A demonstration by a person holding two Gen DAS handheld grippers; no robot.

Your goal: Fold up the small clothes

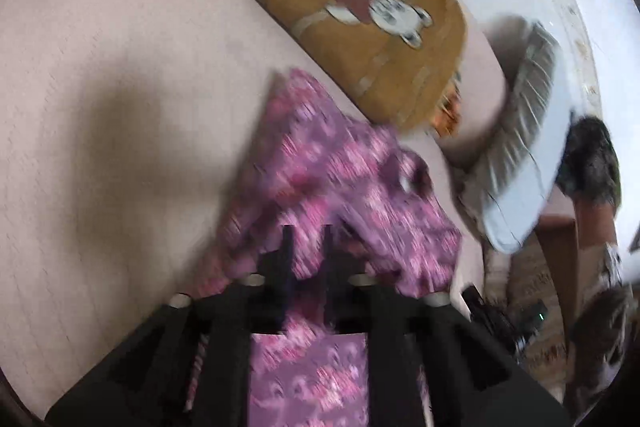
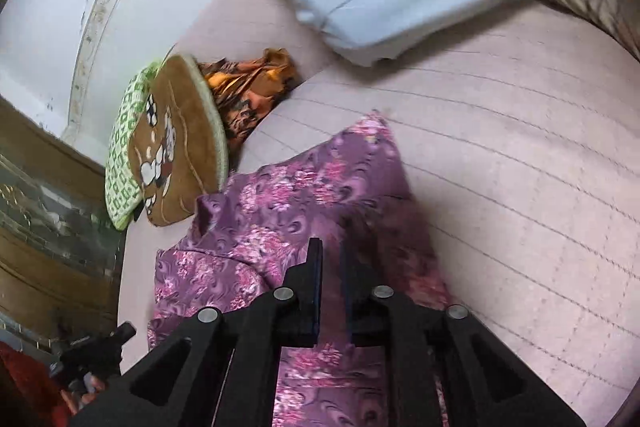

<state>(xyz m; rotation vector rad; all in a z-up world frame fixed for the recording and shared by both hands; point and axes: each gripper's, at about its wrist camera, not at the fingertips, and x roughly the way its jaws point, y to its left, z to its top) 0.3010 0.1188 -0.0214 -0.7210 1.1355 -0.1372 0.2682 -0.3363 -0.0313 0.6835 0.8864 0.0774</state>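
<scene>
A purple floral garment [image 2: 304, 195] lies on a pink bed [image 2: 520, 155], just beside a brown cartoon cushion [image 2: 176, 147]. The left gripper [image 1: 308, 239] and right gripper [image 2: 330, 255] each stand over the cloth, jaws narrow with fabric between them, apparently pinched, though the left view is blurred.

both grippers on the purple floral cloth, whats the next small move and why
Probably carry the pinched edge over toward the far corner. Both the left gripper and right gripper have the purple floral cloth between their fingers, and it lies rumpled on the bed.
</scene>
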